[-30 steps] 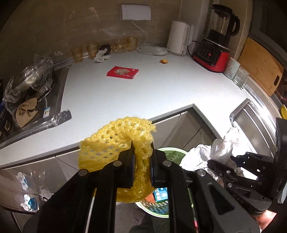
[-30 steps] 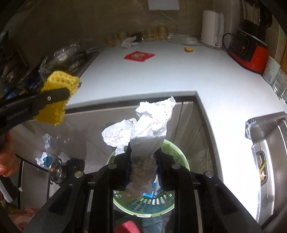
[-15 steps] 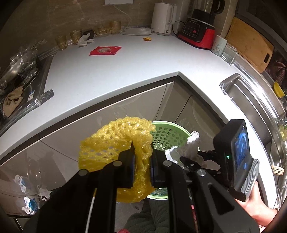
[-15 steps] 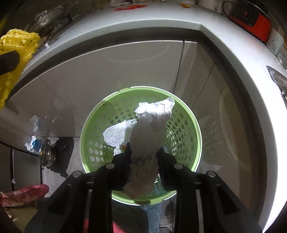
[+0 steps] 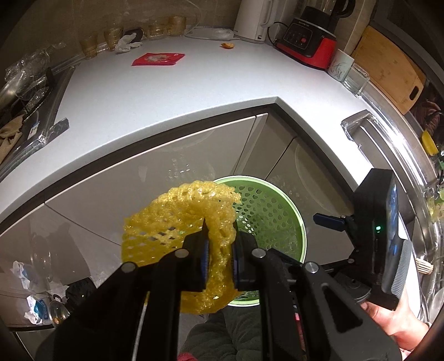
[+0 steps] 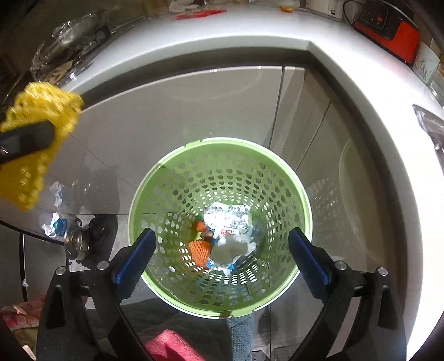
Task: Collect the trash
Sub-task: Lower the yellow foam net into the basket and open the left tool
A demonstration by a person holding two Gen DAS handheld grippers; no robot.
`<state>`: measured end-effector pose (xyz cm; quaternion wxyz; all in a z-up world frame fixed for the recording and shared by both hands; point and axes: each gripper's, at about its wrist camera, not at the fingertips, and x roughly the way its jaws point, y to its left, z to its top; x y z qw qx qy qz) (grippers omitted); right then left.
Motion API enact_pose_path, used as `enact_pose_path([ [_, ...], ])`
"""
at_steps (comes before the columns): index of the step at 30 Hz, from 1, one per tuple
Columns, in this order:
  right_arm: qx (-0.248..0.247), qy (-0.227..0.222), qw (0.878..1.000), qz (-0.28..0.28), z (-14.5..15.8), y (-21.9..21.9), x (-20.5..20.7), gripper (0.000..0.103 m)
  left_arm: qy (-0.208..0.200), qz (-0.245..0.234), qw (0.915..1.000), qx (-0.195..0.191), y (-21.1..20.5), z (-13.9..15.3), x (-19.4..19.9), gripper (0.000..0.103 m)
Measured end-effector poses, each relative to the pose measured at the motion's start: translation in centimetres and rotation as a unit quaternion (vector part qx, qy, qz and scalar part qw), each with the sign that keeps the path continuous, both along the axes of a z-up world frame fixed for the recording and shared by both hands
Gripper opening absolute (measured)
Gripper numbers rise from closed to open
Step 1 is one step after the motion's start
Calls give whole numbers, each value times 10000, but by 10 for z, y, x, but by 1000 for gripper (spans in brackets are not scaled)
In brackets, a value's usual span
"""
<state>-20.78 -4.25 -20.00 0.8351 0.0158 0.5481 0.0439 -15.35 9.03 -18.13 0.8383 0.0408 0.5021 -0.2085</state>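
My left gripper (image 5: 219, 255) is shut on a yellow foam net (image 5: 177, 222), held above and left of the green perforated basket (image 5: 277, 216) on the floor. My right gripper (image 6: 222, 255) is open and empty, directly over the basket (image 6: 155, 188). Crumpled white paper (image 6: 230, 250), foil (image 6: 226, 219) and an orange net (image 6: 199, 250) lie at the basket's bottom. The yellow net and the left gripper's finger show at the left edge of the right wrist view (image 6: 36, 144).
A white corner counter (image 5: 166, 91) carries a red packet (image 5: 158, 59), a crumpled tissue (image 5: 126, 43), an orange scrap (image 5: 227, 45), glasses, a kettle (image 5: 255, 19) and a red blender (image 5: 308, 41). Grey cabinet doors (image 5: 155, 172) stand behind the basket. A sink lies at right.
My right gripper has opened and dropped the crumpled white paper into the basket. Both grippers have come lower over the basket; the left still holds the yellow net.
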Motion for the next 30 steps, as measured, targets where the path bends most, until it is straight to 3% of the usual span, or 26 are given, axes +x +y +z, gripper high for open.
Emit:
enact_pose_path([
  [7, -245, -565, 9979, -220, 53, -27, -12, 101, 195, -215, 9996, -12, -14, -11, 4, 12],
  [14, -374, -840, 9942, -557, 88, -57, -30, 101, 580, -553, 9968, 13, -38, -37, 3, 12],
  [15, -387, -861, 9938, -591, 90, -60, -31, 101, 641, -589, 9962, 16, -40, -40, 3, 15],
  [17, -429, -866, 9933, -628, 94, -63, -32, 101, 852, -650, 9942, 45, -47, -50, 5, 37],
  [18, -452, -861, 9932, -639, 94, -65, -32, 101, 903, -641, 9938, 53, -49, -54, 6, 53],
  [20, -477, -820, 9934, -648, 92, -63, -32, 101, 891, -649, 9939, 56, -51, -57, 7, 63],
  [24, -473, -759, 9937, -673, 88, -60, -32, 101, 863, -693, 9939, 14, -53, -55, 8, 74],
  [30, -503, -819, 9925, -759, 92, -58, -30, 101, 728, -732, 9947, 16, -53, -45, 13, 80],
])
